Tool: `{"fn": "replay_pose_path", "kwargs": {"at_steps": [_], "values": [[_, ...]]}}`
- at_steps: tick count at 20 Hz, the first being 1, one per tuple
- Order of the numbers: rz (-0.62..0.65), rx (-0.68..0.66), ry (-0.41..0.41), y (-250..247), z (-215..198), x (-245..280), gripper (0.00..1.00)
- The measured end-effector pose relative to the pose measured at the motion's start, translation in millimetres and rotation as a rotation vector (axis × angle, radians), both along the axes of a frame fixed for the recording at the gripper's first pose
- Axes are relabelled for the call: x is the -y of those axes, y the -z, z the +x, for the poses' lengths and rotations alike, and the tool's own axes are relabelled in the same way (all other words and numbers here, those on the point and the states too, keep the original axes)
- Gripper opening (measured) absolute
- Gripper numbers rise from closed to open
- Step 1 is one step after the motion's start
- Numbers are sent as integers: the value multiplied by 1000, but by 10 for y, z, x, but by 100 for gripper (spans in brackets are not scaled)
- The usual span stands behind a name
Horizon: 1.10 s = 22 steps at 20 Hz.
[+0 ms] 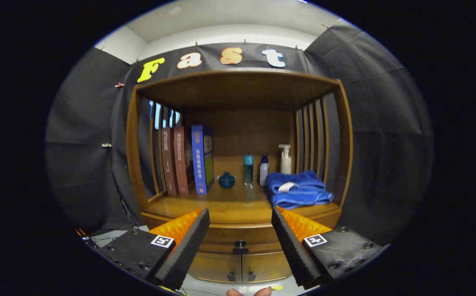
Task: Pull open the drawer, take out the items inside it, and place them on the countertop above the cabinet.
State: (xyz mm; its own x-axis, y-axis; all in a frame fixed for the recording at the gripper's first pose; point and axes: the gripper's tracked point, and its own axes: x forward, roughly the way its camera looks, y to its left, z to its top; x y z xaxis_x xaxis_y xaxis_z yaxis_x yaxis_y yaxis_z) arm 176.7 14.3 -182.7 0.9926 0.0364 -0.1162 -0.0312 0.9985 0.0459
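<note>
Approach step: drawer [240, 240] still shut, seen low centre of frame w/ dark knob [240, 248] just beyond the tips. Gripper [240, 224] was held wide open, nothing gripped. Next move judged: knob to be lined up btwn fingers, closed on, pulled straight. Countertop [221, 207] above was crowded: books [184, 162] left, small bowl [226, 180], bottles [258, 168] mid, blue towel [297, 189] right; front strip left free for drop-off.
</note>
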Motion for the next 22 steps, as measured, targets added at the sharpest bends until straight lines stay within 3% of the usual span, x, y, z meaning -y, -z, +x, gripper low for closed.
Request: {"fn": "replay_pose_path", "kwargs": {"at_steps": [6, 10, 13, 17, 21, 22], "values": [[2, -124, -7, 960, 258, 37, 100], [-2, -172, 5, 1263, 495, 71, 99], [-29, -195, -10, 1435, 634, -48, 76], [-72, -248, 8, 1569, 675, -63, 53], [-95, -227, 7, 1589, 719, -35, 34], [-84, -229, 7, 1582, 683, -34, 34]]}}
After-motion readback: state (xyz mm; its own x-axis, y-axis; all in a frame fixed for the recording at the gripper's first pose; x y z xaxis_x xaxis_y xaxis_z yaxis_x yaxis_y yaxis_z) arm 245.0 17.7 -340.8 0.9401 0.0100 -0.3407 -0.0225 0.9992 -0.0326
